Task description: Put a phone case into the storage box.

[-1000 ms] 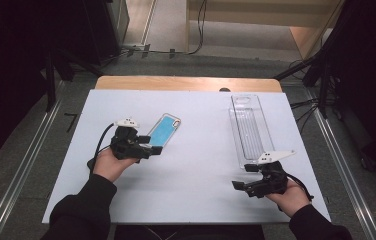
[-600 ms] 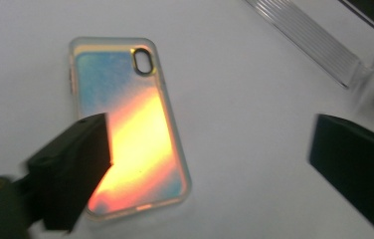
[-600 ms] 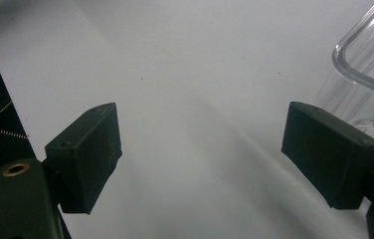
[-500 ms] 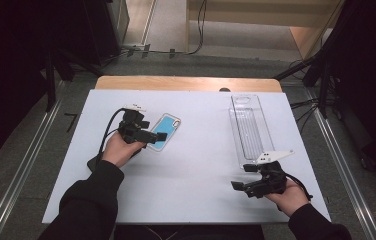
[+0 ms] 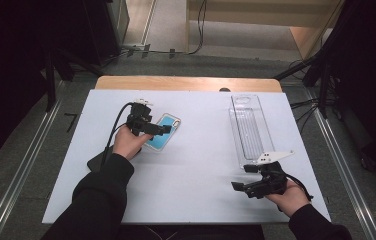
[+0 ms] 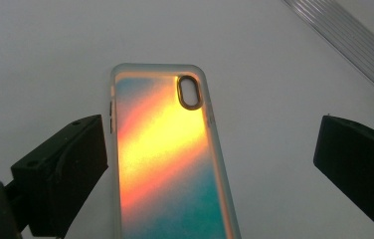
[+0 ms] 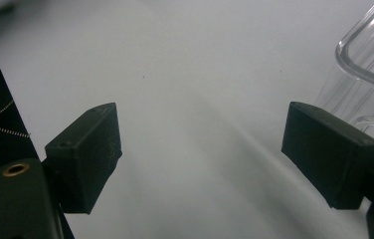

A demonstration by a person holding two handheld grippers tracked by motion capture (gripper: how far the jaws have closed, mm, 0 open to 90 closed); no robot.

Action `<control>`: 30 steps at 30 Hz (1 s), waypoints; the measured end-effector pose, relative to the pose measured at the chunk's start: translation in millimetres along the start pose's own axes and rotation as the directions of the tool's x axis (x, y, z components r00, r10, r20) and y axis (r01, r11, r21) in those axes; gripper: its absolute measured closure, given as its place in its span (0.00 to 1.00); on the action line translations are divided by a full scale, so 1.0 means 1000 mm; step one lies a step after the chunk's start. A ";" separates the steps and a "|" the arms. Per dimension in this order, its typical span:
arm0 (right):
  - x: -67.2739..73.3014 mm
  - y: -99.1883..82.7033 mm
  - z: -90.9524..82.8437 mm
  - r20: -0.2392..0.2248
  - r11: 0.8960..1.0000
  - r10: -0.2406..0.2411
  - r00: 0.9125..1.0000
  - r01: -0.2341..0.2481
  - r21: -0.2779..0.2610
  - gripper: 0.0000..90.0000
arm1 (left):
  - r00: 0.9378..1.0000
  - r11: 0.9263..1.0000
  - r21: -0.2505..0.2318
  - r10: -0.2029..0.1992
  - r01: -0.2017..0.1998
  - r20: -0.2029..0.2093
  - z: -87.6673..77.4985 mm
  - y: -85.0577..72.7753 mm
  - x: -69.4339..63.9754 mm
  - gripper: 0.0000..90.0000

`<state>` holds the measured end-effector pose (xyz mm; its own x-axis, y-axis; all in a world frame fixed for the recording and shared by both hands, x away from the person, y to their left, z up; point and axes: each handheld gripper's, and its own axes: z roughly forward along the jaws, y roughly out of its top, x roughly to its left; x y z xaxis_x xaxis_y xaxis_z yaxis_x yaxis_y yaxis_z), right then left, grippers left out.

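Two sets of tongs work over one white table (image 5: pixel 196 185), which carries everything and fills most of the high view. Next in size is the long clear tray (image 5: pixel 248 127) on the table's right half, lying lengthwise away from the person; it looks empty, though its clear walls make that hard to confirm, and in the right gripper view only a corner (image 7: pixel 369 55) of it enters the picture. Smaller is the phone case (image 5: pixel 162 132), flat on the left half of the table, well apart from the tray. It reads blue from above, but orange, yellow and teal in the left gripper view (image 6: pixel 167 159), where its near end is cut off at the bottom edge.

The left tongs (image 5: pixel 165 130) hover over the case, jaws spread wide on either side of it, having just been opening; the case lies between them and neither pad touches it. I judge the step to be the approach for a pick-up. The next move calls for lowering, squaring the jaws to the case's long edges and closing on them, likely to carry it to the tray.

The right tongs (image 5: pixel 240 176) rest released near the tray's near end, holding nothing. A dark flat object (image 5: pixel 95 161) beside the left sleeve is too hidden to identify.
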<state>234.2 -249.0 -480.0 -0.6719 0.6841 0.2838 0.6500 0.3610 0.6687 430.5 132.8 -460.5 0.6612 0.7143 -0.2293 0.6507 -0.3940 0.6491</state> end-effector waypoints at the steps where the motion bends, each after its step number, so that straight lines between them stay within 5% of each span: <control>1: 0.000 0.000 0.000 0.002 1.000 0.000 1.000 0.000 0.000 0.16 | 1.000 1.000 0.000 0.000 0.000 0.000 0.000 0.000 0.000 0.01; 8: 0.000 -0.001 -0.001 0.003 1.000 0.000 1.000 0.000 0.000 0.16 | 0.999 1.000 -0.005 0.025 -0.025 -0.041 0.013 0.001 0.003 0.01; 30: 0.000 -0.001 -0.001 0.002 1.000 0.002 1.000 -0.002 0.003 0.16 | 0.995 0.993 0.108 0.059 -0.051 -0.076 0.035 -0.009 0.007 0.01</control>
<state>232.9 -249.8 -480.2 -0.6697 0.6863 0.2836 0.6523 0.3612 0.6663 442.3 121.0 -492.9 0.6683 0.7315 -0.1353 0.6529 -0.4896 0.5779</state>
